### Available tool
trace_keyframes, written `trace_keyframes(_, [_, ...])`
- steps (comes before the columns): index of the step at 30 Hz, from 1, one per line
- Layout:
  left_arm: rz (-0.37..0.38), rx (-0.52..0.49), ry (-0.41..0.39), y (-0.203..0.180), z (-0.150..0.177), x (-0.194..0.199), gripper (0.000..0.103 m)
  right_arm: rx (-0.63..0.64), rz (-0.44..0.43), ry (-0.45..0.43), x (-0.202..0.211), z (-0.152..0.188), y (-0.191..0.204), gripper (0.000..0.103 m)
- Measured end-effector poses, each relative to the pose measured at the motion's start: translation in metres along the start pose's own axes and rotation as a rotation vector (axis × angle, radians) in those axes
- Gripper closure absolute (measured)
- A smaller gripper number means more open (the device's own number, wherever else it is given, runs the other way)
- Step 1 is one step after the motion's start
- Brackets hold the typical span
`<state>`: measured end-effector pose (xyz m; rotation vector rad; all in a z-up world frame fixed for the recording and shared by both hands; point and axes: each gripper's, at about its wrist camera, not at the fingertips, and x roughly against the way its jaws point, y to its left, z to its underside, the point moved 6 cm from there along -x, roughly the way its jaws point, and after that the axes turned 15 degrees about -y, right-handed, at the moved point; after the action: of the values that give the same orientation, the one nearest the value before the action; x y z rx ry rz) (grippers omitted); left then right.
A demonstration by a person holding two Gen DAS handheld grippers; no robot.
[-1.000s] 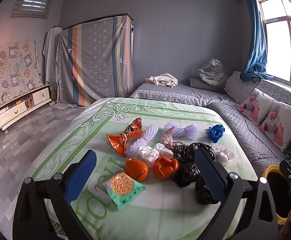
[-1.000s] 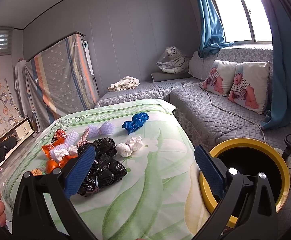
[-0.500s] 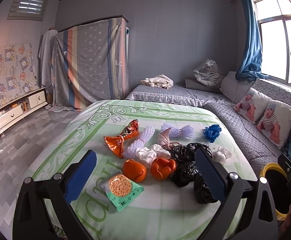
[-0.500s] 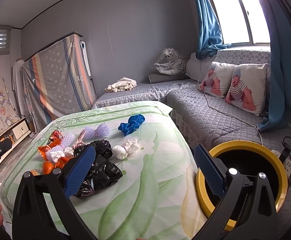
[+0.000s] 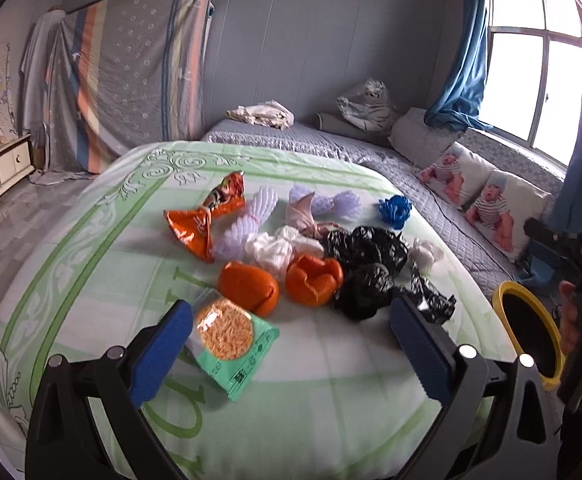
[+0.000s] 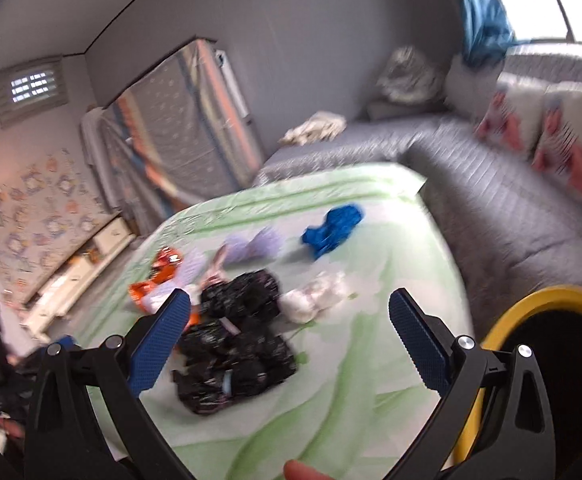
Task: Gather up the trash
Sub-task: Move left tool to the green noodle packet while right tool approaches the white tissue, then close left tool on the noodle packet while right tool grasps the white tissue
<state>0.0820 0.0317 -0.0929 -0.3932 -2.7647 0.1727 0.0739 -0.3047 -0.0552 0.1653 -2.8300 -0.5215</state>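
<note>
1. L gripper (image 5: 291,332): jaws spread wide, nothing between the pads, hovering over the near edge of the bed (image 5: 331,400).
2. R gripper (image 6: 289,332): jaws spread wide too, empty; view is motion-blurred.
3. Trash lies in a loose cluster mid-bed on the green-white cover.
4. Nearest L gripper: green snack packet (image 5: 233,340), flat, just beside the left pad.
5. Behind it, two orange peels (image 5: 249,286) side by side, w/ white crumpled tissue (image 5: 275,250) touching them from behind.
6. Orange chip bag (image 5: 203,220) at left of cluster; white foam fruit nets (image 5: 251,220) next to it.
7. Black plastic bags (image 5: 367,264) bunched at right of cluster; in R view they sit just ahead of the left pad.
8. Blue crumpled bag (image 5: 395,210) apart, toward far right of bed; small white wad (image 5: 425,254) near the bed's right edge.
9. Yellow-rimmed bin (image 5: 507,300) on floor right of bed, opening dark; contents can't tell.
10. A fingertip (image 6: 299,470) shows at bottom edge of R view.
</note>
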Motion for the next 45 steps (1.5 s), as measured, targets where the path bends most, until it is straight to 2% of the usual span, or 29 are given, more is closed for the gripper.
trace_keyframes(4, [-0.023,-0.006,0.026,0.014,0.012,-0.002,0.008,0.069,0.053,0.056,-0.020,0.007,-0.004,0.008])
trace_keyframes(8, [-0.039,0.010,0.029,0.027,0.019,-0.004,0.008,0.076,0.033,0.129,-0.041,0.020,-0.008,0.008])
trace_keyframes(11, [-0.041,-0.001,0.035,0.030,0.022,-0.011,0.008,0.100,0.010,0.140,-0.054,0.026,-0.010,0.008])
trace_keyframes(15, [-0.039,0.015,0.047,0.035,0.025,-0.020,0.008,0.097,0.044,0.136,-0.067,0.027,-0.020,0.008])
trace_keyframes(18, [-0.065,0.005,0.046,0.039,0.025,-0.025,0.008,0.089,0.062,0.138,-0.072,0.025,-0.027,0.008])
trace_keyframes(23, [-0.057,0.011,0.080,0.038,0.027,-0.038,0.008,0.119,0.095,0.223,-0.097,0.040,-0.033,0.008])
trace_keyframes(28, [-0.051,0.015,0.097,0.039,0.028,-0.044,0.008,0.218,0.091,0.236,-0.111,0.048,-0.019,0.008])
trace_keyframes(34, [-0.041,0.002,0.125,0.037,0.030,-0.054,0.009,0.123,0.051,0.285,-0.130,0.049,-0.023,0.013])
trace_keyframes(39, [-0.035,0.012,0.161,0.038,0.039,-0.063,0.022,0.107,0.055,0.304,-0.143,0.050,-0.023,0.020])
trace_keyframes(45, [-0.031,0.006,0.188,0.037,0.046,-0.071,0.026,0.028,0.049,0.385,-0.159,0.066,-0.028,0.029])
